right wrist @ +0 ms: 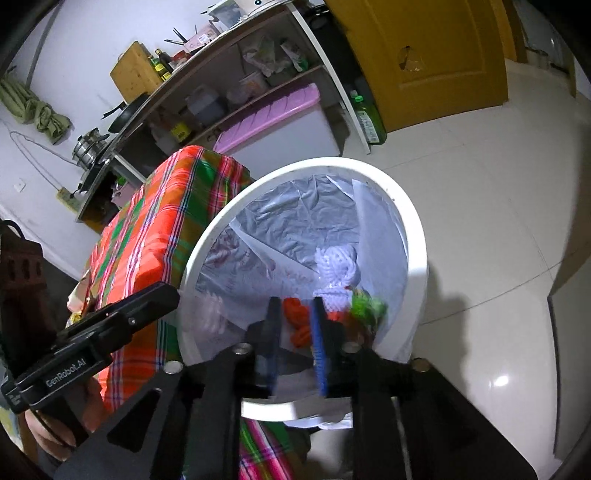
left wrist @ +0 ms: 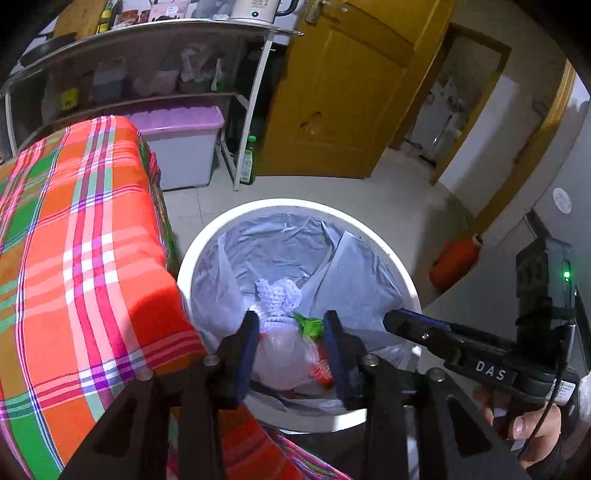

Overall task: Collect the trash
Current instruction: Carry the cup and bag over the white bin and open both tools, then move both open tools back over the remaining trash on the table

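Observation:
A white round trash bin (left wrist: 295,205) (right wrist: 332,162) with a grey plastic liner (left wrist: 280,240) stands on the floor beside a plaid-covered table. Both grippers hang over its mouth, pointing down into it. My left gripper (left wrist: 290,317) is open; in its gap shows a clear plastic bag (left wrist: 284,350), with a white foam net (left wrist: 277,291) and green scraps (left wrist: 310,326) just beyond. My right gripper (right wrist: 295,302) is open too, and an orange-red scrap (right wrist: 295,321) shows loose between its fingers, touching neither pad. The foam net (right wrist: 336,262) and green scraps (right wrist: 365,306) lie to its right inside the bin.
The table with the orange plaid cloth (left wrist: 74,240) presses against the bin's left side. Behind stand a metal shelf rack (left wrist: 147,33), a purple-lidded box (left wrist: 177,122), a green bottle (left wrist: 249,162) and a yellow door (left wrist: 332,92). An orange object (left wrist: 456,258) lies on the tiled floor.

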Demonstrator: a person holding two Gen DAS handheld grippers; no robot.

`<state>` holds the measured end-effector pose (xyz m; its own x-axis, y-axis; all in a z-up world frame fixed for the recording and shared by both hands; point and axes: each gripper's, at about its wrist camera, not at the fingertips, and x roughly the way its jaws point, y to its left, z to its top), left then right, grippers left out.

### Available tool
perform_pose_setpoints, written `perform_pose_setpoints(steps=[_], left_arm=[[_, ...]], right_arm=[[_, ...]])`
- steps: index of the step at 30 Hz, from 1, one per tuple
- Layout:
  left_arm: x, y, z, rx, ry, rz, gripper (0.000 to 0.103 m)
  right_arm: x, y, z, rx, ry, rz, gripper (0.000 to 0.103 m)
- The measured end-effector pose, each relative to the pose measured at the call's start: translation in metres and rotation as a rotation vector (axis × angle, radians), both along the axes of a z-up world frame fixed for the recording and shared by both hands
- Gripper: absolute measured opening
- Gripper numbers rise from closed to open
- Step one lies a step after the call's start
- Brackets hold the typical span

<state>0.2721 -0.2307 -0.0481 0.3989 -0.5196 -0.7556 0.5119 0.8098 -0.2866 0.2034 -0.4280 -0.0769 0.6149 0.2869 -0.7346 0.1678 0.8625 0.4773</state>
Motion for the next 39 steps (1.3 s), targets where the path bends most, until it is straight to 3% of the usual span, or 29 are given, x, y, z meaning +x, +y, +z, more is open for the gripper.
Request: perform_pose_setpoints(steps=[9,19,30,39], left_arm=[[-0.008,0.019,0.02,-0.041,-0.045,0.03,0.043],[-0.028,0.077,0.05,-0.072,-0.127,0.143,0.043],[-0.054,0.161,0.058,-0.065,-0.174,0.306,0.044],[-0.066,0.238,0.05,-0.038,-0.16,0.431,0.048]], right_arm=[[-0.006,0.003,0.019,0.002,-0.051,-0.007,0.025],[-0.011,0.034,0.05,0.026,-0.123,0.06,0.025],[-0.01,0.117,0.067,0.021,-0.17,0.255,0.025],[0.003,0.188,0.073,0.013,-0.175,0.388,0.025]])
